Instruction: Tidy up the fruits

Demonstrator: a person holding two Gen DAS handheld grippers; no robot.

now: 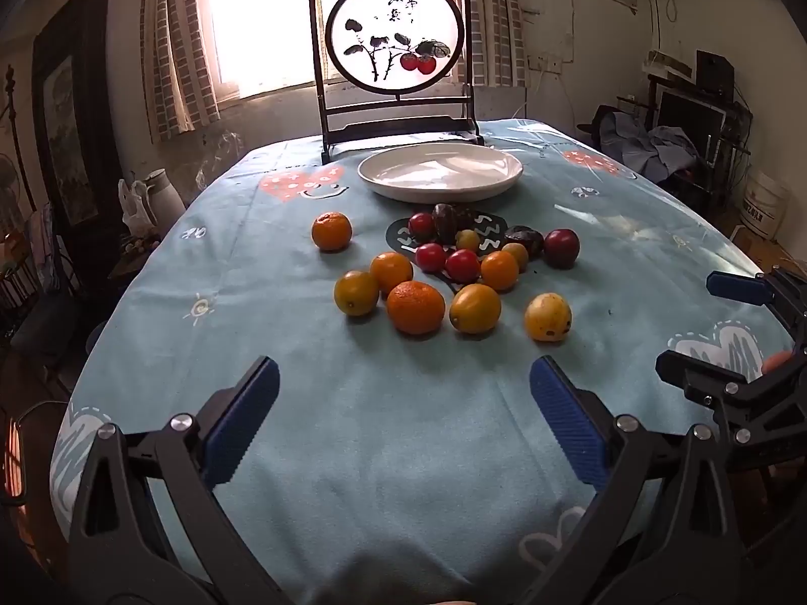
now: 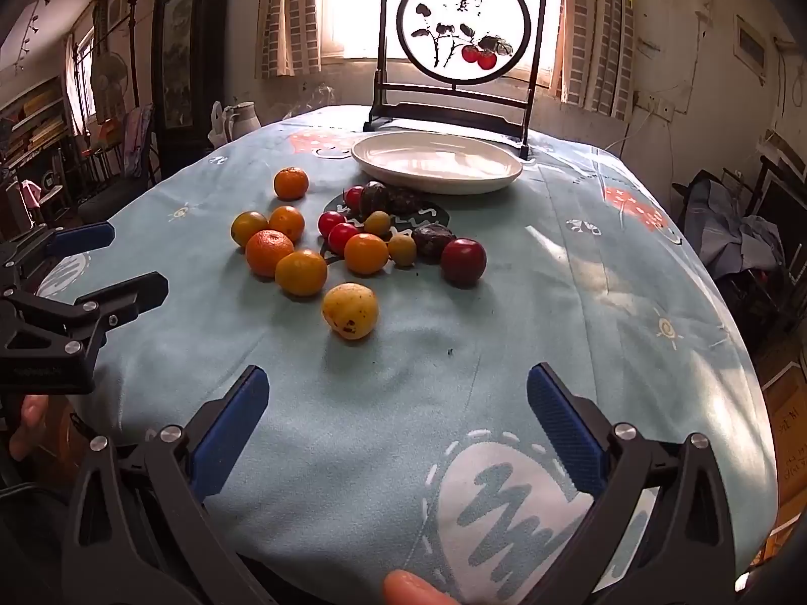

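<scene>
Both your claws spread wide, empty: left claw (image 1: 403,423), right claw (image 2: 398,428). Fruits (image 1: 444,272) loose mid-tabletop (image 1: 403,454), plate (image 1: 440,172) beyond, bare. Risk: round fruit rolls if nudged; hard squeeze bruises yellow fruit (image 2: 350,310).

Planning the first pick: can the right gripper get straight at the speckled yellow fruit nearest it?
Probably yes. The right gripper is open, and only bare blue tablecloth lies between it and the speckled yellow fruit, which sits apart from the others.
</scene>
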